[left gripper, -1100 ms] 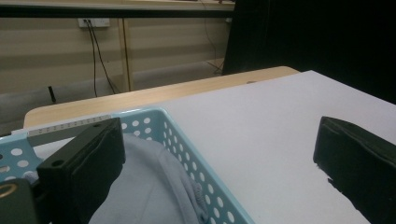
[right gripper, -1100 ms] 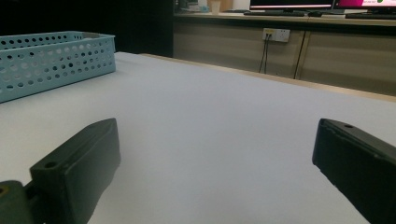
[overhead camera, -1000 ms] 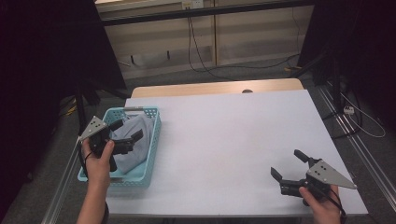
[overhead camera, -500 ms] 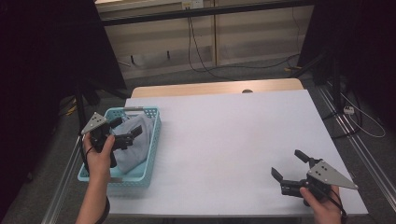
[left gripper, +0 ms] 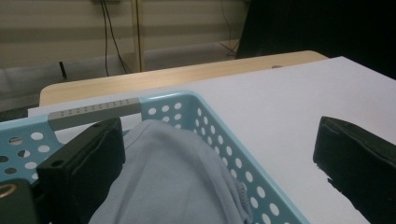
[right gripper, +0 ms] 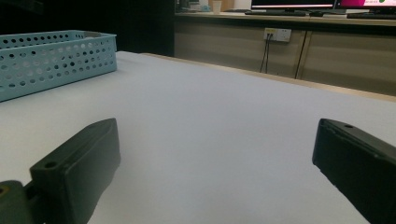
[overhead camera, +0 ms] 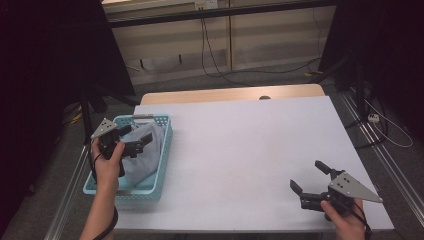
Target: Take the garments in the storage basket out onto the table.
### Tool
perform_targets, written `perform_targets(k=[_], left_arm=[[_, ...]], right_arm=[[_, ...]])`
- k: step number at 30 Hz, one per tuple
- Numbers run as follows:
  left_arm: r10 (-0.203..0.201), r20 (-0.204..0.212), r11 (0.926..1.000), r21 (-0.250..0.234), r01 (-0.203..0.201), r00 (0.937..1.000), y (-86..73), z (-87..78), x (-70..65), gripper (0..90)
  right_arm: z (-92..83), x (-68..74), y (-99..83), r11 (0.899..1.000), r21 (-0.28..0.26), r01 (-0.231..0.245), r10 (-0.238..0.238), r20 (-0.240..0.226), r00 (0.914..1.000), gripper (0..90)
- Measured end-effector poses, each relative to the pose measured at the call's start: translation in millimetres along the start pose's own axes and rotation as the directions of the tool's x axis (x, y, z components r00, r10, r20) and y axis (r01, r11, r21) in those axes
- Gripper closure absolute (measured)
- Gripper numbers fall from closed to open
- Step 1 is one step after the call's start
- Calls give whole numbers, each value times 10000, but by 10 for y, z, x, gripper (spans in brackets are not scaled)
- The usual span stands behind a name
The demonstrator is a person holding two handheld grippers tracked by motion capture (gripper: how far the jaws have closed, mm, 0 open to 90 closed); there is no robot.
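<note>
Although nothing is gripped yet, the risks lie mostly on the left side.

Bench (overhead camera: 250, 150): white, broad; the basket sits near its left edge and could slide off if dragged.

Basket (overhead camera: 165, 150): light blue, perforated, likely light; it may lift or tip with the cloth.

Cloth (overhead camera: 142, 152): grey, heaped inside the basket; a shallow pinch may slip.

Left hand-held gripper (overhead camera: 142, 142): jaws spread over the cloth; one jaw may catch the basket wall.

Right hand-held gripper (overhead camera: 310, 175): jaws spread, empty, well apart at the bench's near right.
</note>
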State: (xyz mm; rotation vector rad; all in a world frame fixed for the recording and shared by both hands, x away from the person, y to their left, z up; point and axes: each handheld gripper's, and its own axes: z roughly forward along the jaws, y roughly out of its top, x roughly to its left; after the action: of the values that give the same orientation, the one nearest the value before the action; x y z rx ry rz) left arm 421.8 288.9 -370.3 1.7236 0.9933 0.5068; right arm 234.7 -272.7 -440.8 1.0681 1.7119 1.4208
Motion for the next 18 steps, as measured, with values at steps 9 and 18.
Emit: perform_targets(k=[9,18], left_arm=[[-22,-103,9997,255,24,9999,-23,90,38,26],[205,-107,9985,511,-200,9997,-44,177,85,26]], right_arm=[[0,4,0,10000,-11,19,-19,-56,10000,5],[4,9,-1,10000,-4,28,-28,-81,10000,5]])
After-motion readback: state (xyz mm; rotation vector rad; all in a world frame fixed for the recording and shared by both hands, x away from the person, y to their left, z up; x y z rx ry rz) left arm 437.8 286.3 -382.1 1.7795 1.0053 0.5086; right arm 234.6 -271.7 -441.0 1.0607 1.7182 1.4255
